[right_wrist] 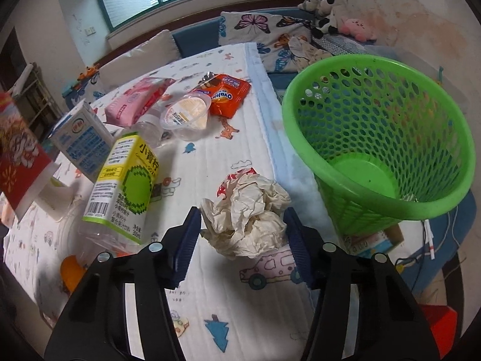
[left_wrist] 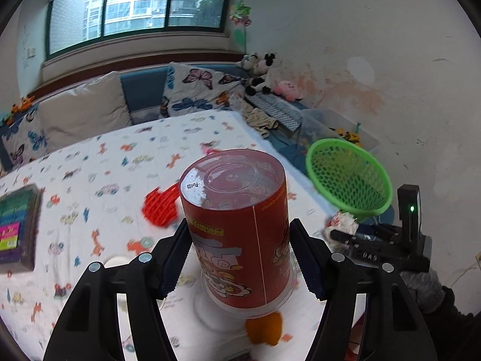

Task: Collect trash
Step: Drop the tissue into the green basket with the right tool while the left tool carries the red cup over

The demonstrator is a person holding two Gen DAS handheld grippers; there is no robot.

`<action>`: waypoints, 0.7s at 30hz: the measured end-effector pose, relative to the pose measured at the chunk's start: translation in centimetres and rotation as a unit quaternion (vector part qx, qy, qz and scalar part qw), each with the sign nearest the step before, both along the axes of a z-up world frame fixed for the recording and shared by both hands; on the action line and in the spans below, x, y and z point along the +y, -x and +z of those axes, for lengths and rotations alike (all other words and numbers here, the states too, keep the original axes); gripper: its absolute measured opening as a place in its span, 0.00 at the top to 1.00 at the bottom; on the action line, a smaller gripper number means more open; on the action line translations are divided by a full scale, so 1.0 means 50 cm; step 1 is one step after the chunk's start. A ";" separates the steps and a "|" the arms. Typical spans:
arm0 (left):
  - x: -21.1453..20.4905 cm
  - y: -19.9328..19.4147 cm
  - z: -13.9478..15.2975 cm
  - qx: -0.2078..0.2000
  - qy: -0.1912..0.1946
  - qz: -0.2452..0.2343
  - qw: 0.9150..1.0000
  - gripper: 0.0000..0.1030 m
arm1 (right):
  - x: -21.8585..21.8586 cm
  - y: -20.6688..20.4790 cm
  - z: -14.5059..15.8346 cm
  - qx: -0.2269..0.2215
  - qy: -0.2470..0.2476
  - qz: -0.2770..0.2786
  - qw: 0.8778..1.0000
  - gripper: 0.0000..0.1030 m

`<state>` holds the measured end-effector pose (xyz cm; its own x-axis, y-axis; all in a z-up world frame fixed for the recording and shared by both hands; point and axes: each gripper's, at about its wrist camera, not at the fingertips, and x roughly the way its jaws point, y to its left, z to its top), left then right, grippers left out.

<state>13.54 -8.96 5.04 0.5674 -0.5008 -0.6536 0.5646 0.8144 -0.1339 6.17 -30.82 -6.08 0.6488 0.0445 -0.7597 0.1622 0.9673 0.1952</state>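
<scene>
The right tongs (right_wrist: 242, 225) grip a crumpled paper ball (right_wrist: 245, 215) at its middle, just above the desk (right_wrist: 210, 300); it looks light, soft and crushable. The left tongs (left_wrist: 237, 255) clamp a red can (left_wrist: 237, 225) around its lower wall; probably stiff, slick and light. Farther off, the green basket (right_wrist: 378, 138) sits tilted, seemingly empty.

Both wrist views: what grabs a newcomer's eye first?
In the left view, the red printed cylindrical tub clamped between the left gripper fingers. In the right view, the bright green plastic mesh basket beside the bed, and the crumpled white paper ball between the right gripper fingers.
</scene>
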 end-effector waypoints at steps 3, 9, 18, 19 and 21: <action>-0.039 -0.009 0.010 -0.001 0.000 -0.016 1.000 0.38 | -0.007 0.015 0.015 -0.008 -0.005 0.002 1.000 0.47; -0.130 -0.034 0.025 -0.002 -0.001 -0.053 0.999 0.38 | -0.055 0.041 0.063 -0.032 -0.007 -0.013 0.999 0.47; -0.275 -0.068 0.044 0.001 0.005 -0.104 0.995 0.38 | -0.184 0.012 0.080 -0.033 0.006 -0.074 0.997 0.47; -0.285 -0.070 0.044 0.002 0.005 -0.108 0.994 0.38 | -0.195 0.007 0.076 -0.030 0.007 -0.079 0.996 0.47; -0.317 -0.079 0.043 0.004 0.003 -0.115 0.993 0.38 | -0.219 -0.006 0.065 -0.021 0.008 -0.090 0.996 0.46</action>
<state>17.47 -24.78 7.20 0.4324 -0.6200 -0.6547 0.7339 0.6638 -0.1439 6.46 -41.78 -2.86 0.6771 -0.0862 -0.7308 0.3245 0.9263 0.1913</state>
